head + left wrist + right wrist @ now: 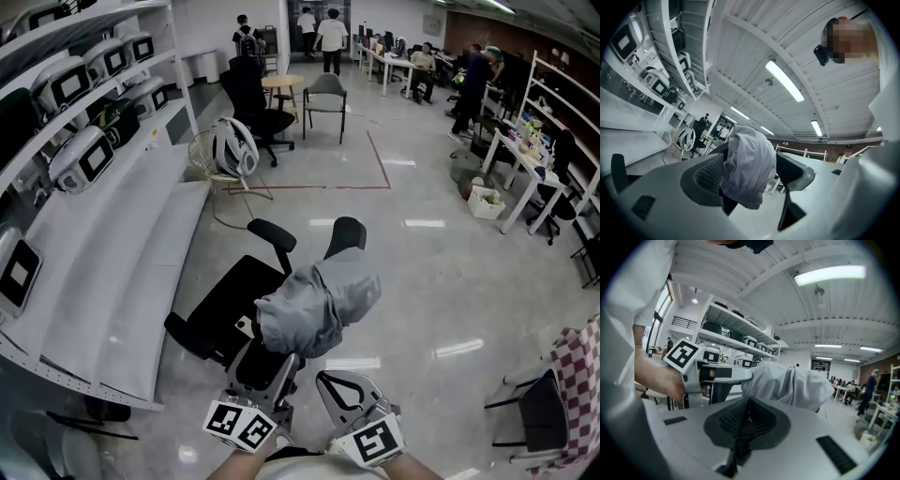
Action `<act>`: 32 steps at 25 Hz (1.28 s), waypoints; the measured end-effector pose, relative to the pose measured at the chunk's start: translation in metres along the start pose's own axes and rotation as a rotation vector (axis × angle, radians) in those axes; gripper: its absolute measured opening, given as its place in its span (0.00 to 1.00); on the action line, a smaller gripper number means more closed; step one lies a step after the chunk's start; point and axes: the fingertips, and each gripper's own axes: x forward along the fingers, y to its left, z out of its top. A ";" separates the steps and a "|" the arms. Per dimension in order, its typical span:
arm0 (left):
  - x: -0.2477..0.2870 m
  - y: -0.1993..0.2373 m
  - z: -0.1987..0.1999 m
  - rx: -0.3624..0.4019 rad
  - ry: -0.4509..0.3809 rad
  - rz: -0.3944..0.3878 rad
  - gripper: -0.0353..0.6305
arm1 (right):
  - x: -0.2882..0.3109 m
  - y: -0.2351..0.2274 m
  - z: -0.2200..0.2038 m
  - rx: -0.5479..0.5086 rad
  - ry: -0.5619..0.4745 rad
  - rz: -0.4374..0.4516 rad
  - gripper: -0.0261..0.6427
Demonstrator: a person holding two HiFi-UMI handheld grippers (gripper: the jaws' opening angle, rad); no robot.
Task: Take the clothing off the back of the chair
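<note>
A light grey garment of soft fabric (319, 305) is found draped over the top of the backrest of a black swivel office chair with armrests (234, 300). The cloth is bunched over the upper edge and hangs down on both sides of the backrest. The chair is placed on a glossy grey floor (422, 272), beside long white shelves (122, 281) on the left of the head view.

The left tool (750, 173) is held about level, and its jaws are spread wide. The hanging fold of the garment is seen between them in the left gripper view; no pad is observed pressing on the fabric, so the cloth is not gripped. In the right gripper view, the tip of this tool is noted right at the garment's edge, and the person's hand (656, 376) is wrapped round its handle.

The right tool (747, 418) is closed, its two ribbed black pads are brought together, and nothing is held between them. It is pointed towards the garment from just beside the left tool, short of the fabric.

A square-marker cube (239, 424) is observed on the left tool.
</note>
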 end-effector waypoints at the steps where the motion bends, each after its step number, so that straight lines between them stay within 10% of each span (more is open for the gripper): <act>1: 0.002 0.001 -0.001 0.001 0.005 -0.001 0.55 | 0.001 -0.001 0.000 0.002 -0.001 -0.001 0.06; 19: 0.025 0.002 -0.003 -0.050 0.011 -0.040 0.55 | -0.001 -0.018 -0.003 0.025 0.009 -0.043 0.06; 25: 0.019 -0.005 -0.001 -0.064 -0.014 -0.109 0.15 | 0.001 -0.018 -0.003 0.023 0.008 -0.045 0.06; 32: 0.011 -0.017 0.009 -0.074 -0.071 -0.179 0.10 | -0.003 -0.016 -0.005 0.025 0.005 -0.045 0.06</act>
